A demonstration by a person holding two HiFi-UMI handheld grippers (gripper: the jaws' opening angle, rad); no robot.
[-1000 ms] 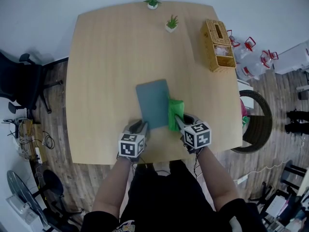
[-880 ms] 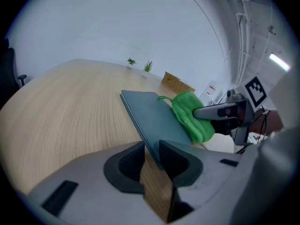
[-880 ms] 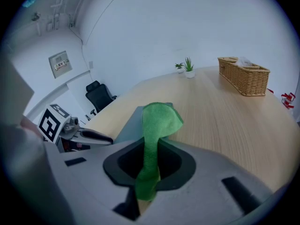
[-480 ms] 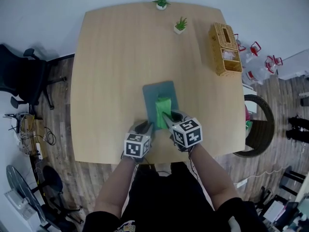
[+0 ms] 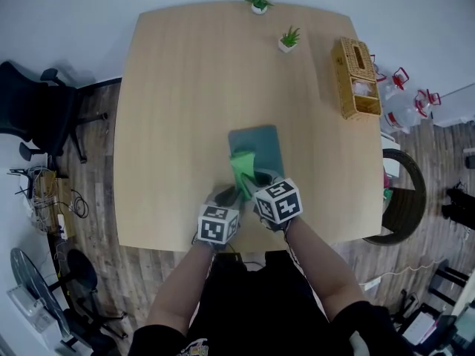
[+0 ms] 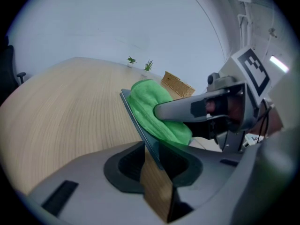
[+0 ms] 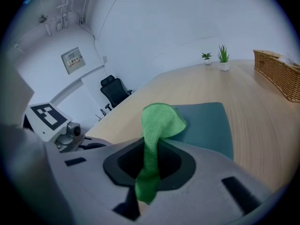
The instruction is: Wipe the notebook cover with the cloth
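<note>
- The left gripper (image 5: 225, 194) has its fingers nipped shut on the near corner of the grey-blue rectangular notebook (image 5: 264, 144), steadying it on the pale wooden tabletop (image 5: 178, 87).
- The notebook's long axis runs 12 to 6 o'clock.
- The green microfibre cloth (image 5: 240, 165) lies at the cover's 9 o'clock edge; a second ago it was at 3 o'clock.
- The right gripper (image 5: 251, 179) has its fingers clamped on the cloth, with bare cover at 1 o'clock from them.

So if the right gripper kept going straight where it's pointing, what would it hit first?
Most likely the notebook, just ahead and below the right gripper; the green cloth it grips drapes onto the cover. Exact depth is unclear.
</note>
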